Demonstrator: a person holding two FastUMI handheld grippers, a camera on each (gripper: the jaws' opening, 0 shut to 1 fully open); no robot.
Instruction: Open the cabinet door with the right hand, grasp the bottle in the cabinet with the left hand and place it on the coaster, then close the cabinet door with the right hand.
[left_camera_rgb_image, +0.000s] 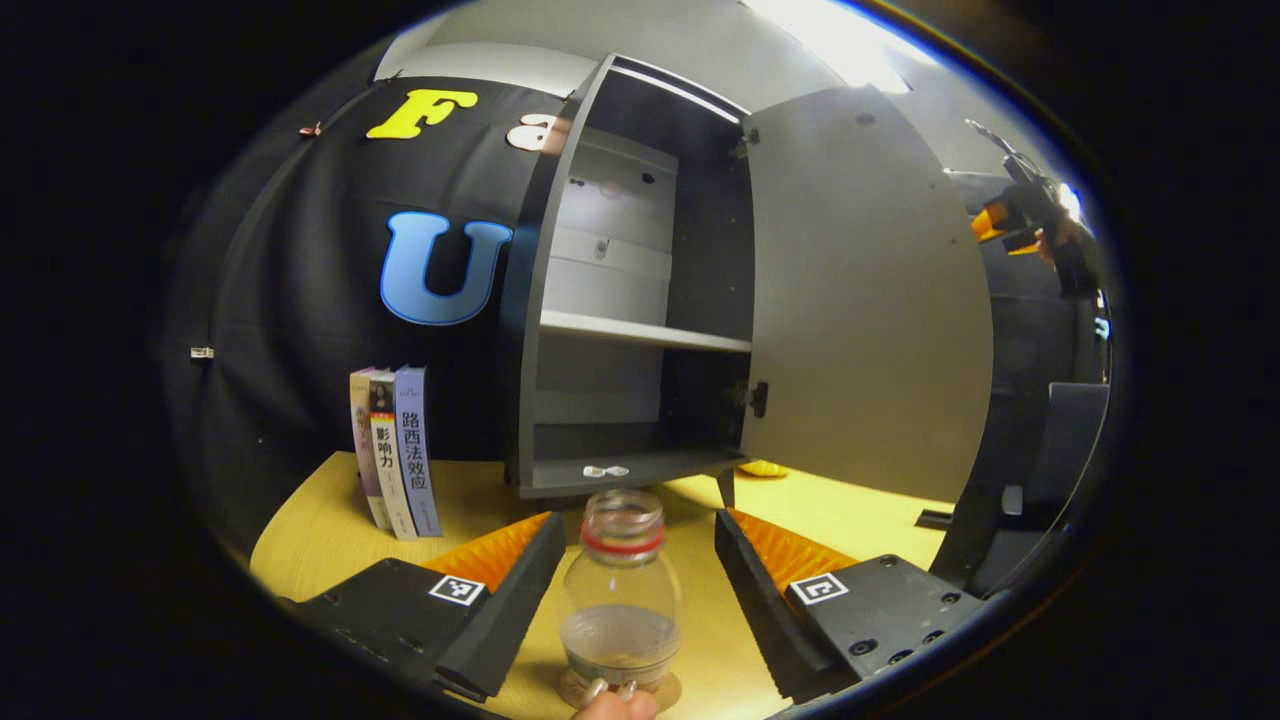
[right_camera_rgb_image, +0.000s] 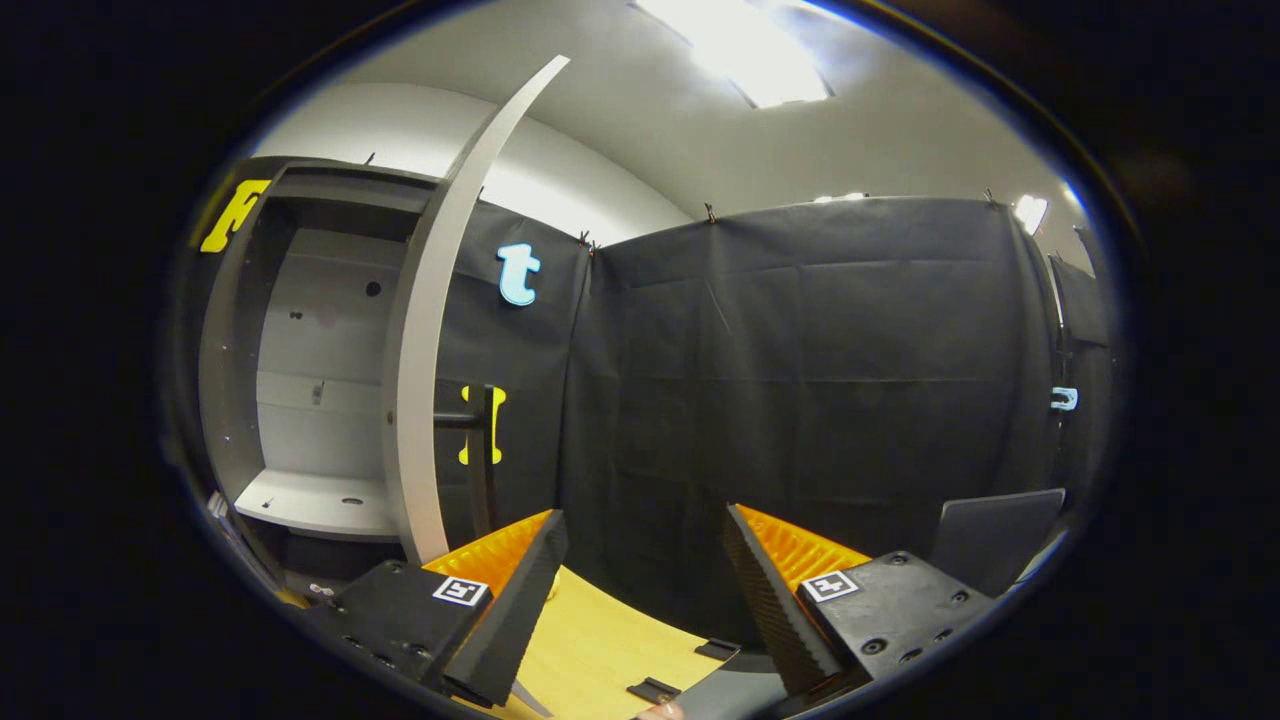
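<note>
In the left gripper view, the left gripper (left_camera_rgb_image: 628, 590) is seen with its fingers spread wide, and the bottle (left_camera_rgb_image: 621, 595) stands upright between them with a clear gap on each side, so neither finger presses on it. The bottle is clear, with a red ring at its neck and no cap visible, and it rests on the round coaster (left_camera_rgb_image: 620, 692) on the yellow table (left_camera_rgb_image: 320, 525); a fingertip (left_camera_rgb_image: 612, 703) is noted at 6 o'clock, at the coaster's edge. Beyond the bottle, at 12 o'clock, the cabinet (left_camera_rgb_image: 640, 300) is observed with its door (left_camera_rgb_image: 865, 300) swung fully open to the right; a shelf (left_camera_rgb_image: 645, 331) divides the interior, and two small white items lie on its floor. Three books (left_camera_rgb_image: 395, 450) stand upright at 10 o'clock, left of the cabinet. A distant gripper is glimpsed at 2 o'clock past the door. In the right gripper view, the right gripper (right_camera_rgb_image: 645, 600) is likewise wide apart and holds nothing; the door's edge (right_camera_rgb_image: 425, 350) is seen at 10 o'clock, apart from the fingers, with the cabinet interior beyond it.
</note>
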